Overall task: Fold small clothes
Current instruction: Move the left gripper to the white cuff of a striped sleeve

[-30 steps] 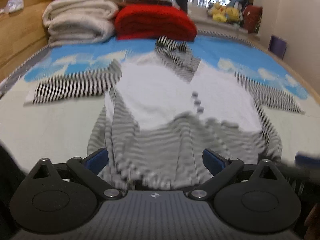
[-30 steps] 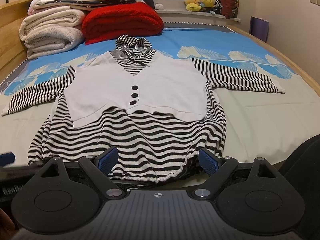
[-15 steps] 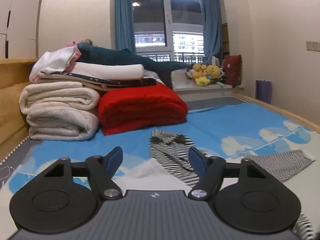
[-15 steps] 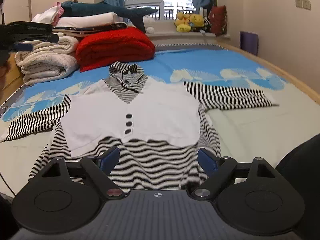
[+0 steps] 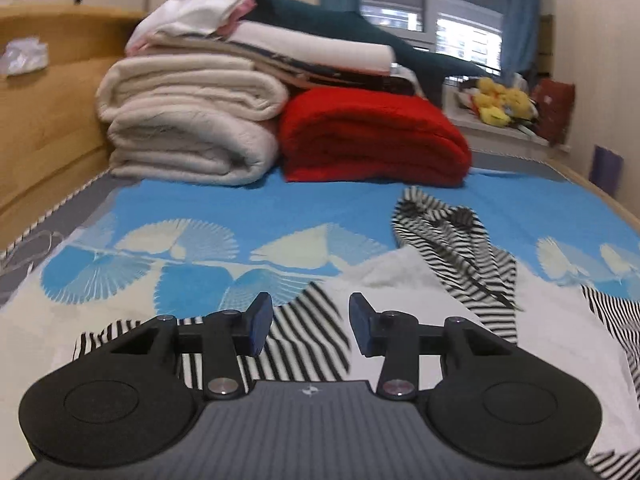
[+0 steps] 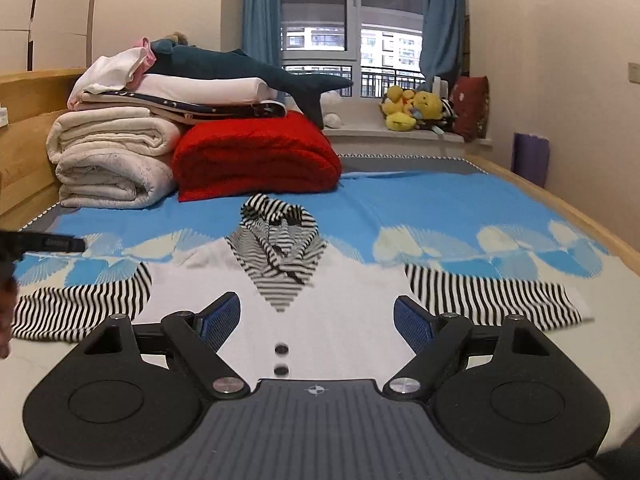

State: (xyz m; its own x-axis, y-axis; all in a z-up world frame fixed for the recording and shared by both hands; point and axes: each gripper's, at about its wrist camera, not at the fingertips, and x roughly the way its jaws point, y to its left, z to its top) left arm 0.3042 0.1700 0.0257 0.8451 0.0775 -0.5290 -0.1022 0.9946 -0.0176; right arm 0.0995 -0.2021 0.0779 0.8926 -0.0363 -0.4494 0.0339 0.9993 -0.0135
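One child's hooded top [image 6: 344, 312], knitted, lay flat and face-up on the bed cover [image 6: 420, 208], a blue sheet printed with pale fan shapes. The body was a plain white vest panel with small dark round buttons [image 6: 281, 349] down the middle; the hood [image 6: 276, 220] and both sleeves were in narrow black-and-white stripes, the sleeves spread out to either side. The left gripper [image 5: 310, 326] hung over the striped left sleeve [image 5: 304, 336], its blue-padded jaws partly apart with nothing between them. The right gripper [image 6: 317, 322] was poised over the white front, its ribbed blue pads wide apart and holding nothing. At the head of the bed stood a folded red blanket [image 6: 256, 156] of coarse knit, beside rolled cream blankets [image 6: 112, 160] of soft nap, with a dark teal plush shark [image 6: 240, 68] on top. Yellow soft toys [image 6: 412, 108] sat on the window sill.
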